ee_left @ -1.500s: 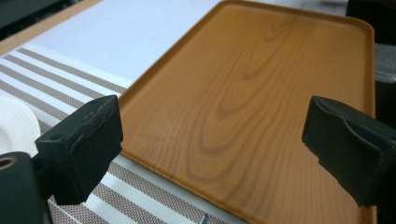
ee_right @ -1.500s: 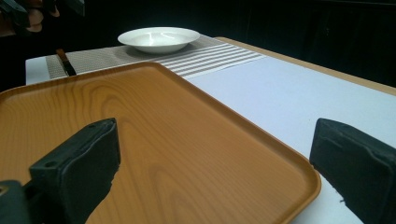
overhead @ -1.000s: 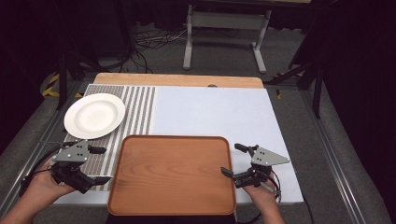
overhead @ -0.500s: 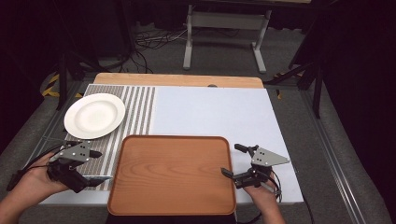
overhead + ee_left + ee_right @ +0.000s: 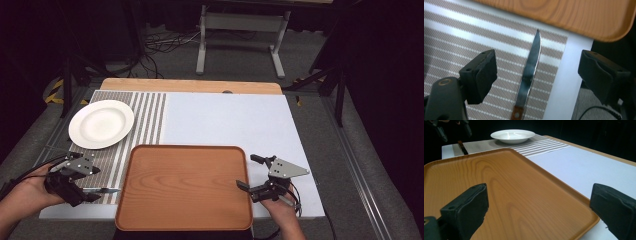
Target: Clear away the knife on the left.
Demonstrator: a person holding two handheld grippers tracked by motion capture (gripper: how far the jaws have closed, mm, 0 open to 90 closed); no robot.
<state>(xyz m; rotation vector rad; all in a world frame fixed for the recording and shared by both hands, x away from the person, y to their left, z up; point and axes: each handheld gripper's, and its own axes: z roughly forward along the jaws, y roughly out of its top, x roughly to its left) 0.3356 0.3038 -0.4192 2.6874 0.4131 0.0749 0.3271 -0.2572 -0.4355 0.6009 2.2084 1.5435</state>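
Striped placemat [image 5: 474,37] bears knife [image 5: 530,72] between open left gripper [image 5: 535,72] jaws.

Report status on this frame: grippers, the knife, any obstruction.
Left gripper open, jaws either side of the knife, not closed on it. Right gripper open at the wooden tray edge. Knife flat on striped mat, tip near the tray.

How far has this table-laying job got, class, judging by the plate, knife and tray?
Done: the white plate sits on the striped placemat. In hand: the open left tongs straddle the knife, not yet gripping. Left: the wooden tray is empty; the right tongs wait open at its edge.
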